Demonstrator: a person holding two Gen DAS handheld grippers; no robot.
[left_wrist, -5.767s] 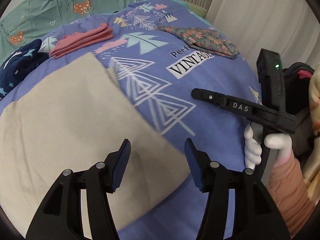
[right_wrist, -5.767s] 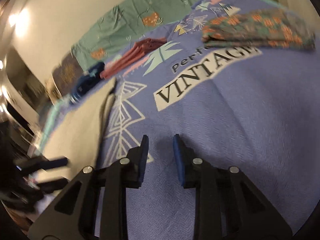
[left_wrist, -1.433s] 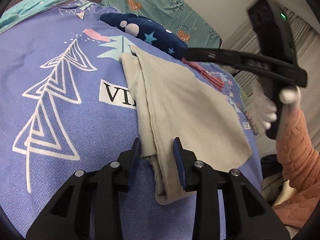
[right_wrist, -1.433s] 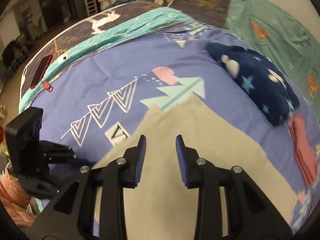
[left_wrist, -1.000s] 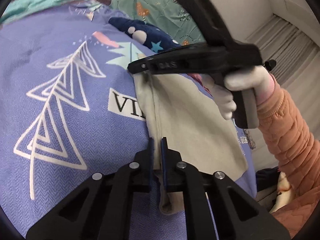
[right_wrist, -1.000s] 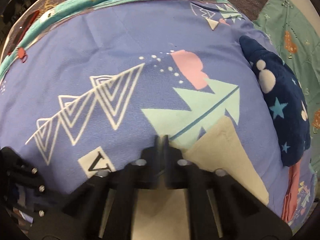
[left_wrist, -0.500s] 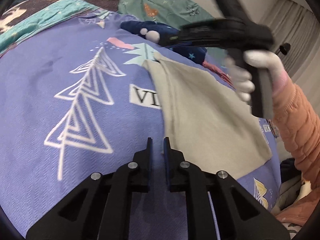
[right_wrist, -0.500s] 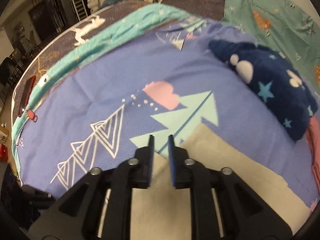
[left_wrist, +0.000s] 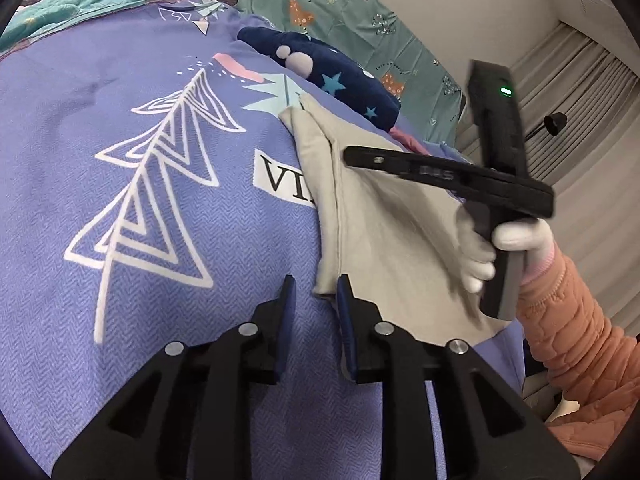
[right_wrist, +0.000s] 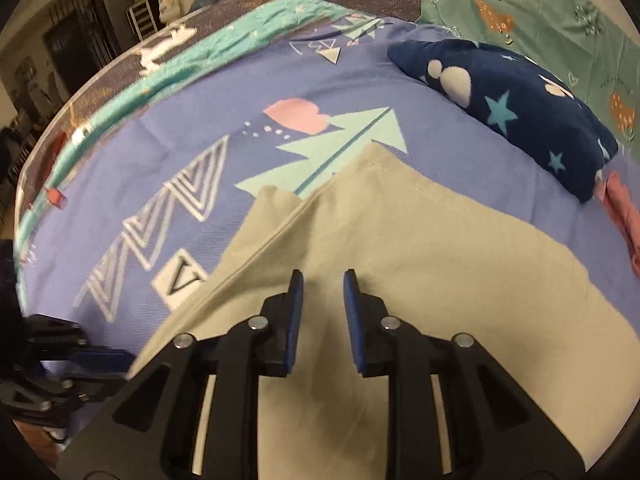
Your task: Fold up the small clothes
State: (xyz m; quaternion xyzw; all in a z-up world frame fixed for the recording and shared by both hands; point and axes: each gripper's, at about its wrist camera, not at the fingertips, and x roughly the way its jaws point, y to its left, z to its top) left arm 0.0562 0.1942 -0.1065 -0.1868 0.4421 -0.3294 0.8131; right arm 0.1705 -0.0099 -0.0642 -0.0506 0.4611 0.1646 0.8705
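Both grippers' jaws just opened, releasing the folded beige cloth (left_wrist: 384, 216)

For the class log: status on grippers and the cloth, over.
Left gripper just opened, empty. Right gripper open, empty. Beige cloth folded, flat on bedspread. Nothing obstructing.

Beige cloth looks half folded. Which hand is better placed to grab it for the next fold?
Likely left: the left gripper sits open right at the beige cloth corner; the right gripper hovers over its middle.
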